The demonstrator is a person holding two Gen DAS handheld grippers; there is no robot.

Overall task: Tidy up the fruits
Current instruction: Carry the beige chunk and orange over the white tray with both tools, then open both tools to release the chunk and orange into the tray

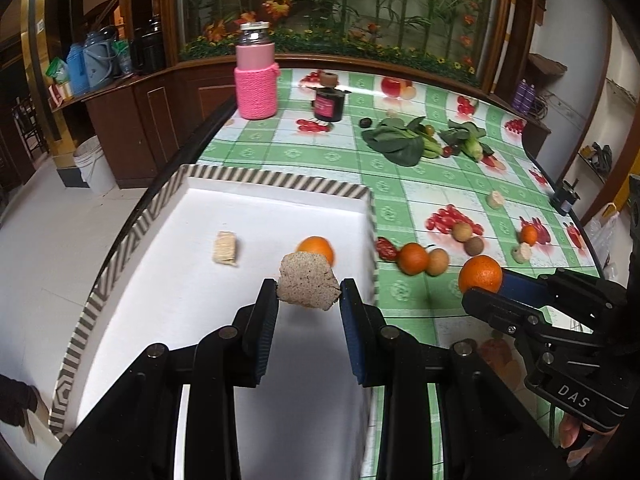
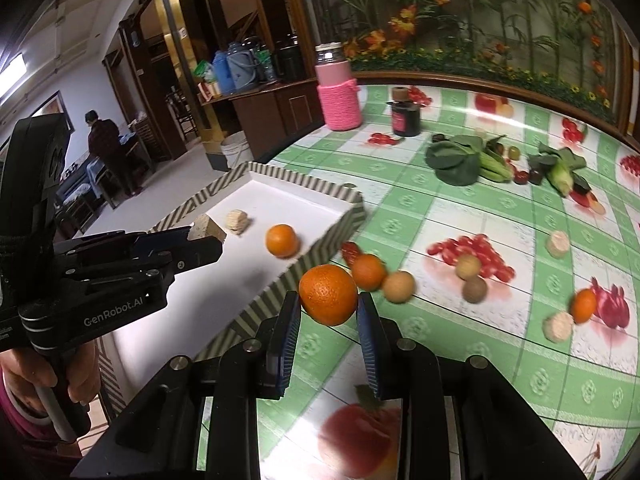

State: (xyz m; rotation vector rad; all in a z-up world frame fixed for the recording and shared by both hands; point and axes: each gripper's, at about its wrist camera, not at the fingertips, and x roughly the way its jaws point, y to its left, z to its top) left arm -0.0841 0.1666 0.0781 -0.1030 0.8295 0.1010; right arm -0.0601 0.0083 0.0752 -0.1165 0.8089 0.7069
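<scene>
Left tongs point(image 1: 308, 292) clamp a light, crumbly brown chunk point(image 1: 309, 285) above the white tray point(image 1: 280, 184); right tongs point(image 2: 329, 304) grip a firm, smooth orange point(image 2: 328, 294) at its widest girth, over the tabletop point(image 2: 440, 216) beside the tray. Tray contents: one orange, one pale piece. Two further oranges lie loose.

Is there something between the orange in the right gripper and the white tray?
Only the tray's striped side wall lies between the round orange held by the right gripper and the white tray floor; the orange must clear it.
</scene>
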